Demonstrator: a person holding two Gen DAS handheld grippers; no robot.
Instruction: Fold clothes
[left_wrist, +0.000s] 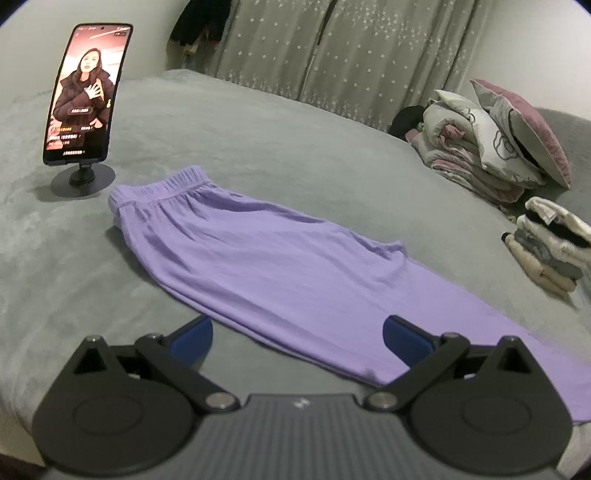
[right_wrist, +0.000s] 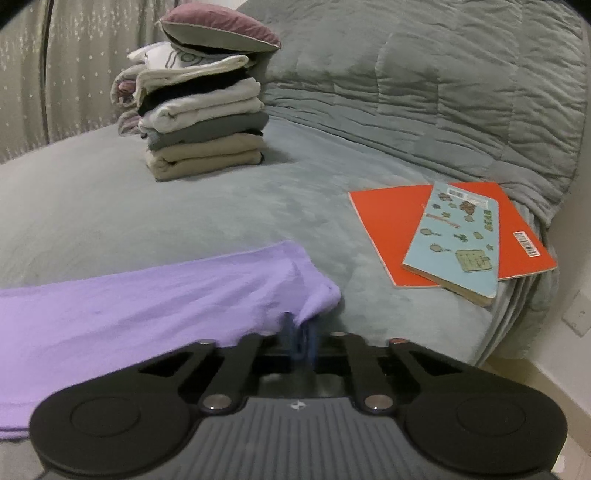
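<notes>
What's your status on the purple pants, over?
Left gripper open, hovering over the purple pants laid flat on the bed. Right gripper shut on the pants' leg end. Nothing in the way; books lie clear.

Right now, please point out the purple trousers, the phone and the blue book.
purple trousers (left_wrist: 258, 254): left wrist view, middle of the fabric.
phone (left_wrist: 86, 92): left wrist view, middle of its screen.
blue book (right_wrist: 458, 240): right wrist view, middle of its cover.

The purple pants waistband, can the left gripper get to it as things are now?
Probably yes. The left gripper is open over the pants near their lower part, and the waistband lies flat farther ahead with nothing on it; the phone stand sits off to one side.
</notes>
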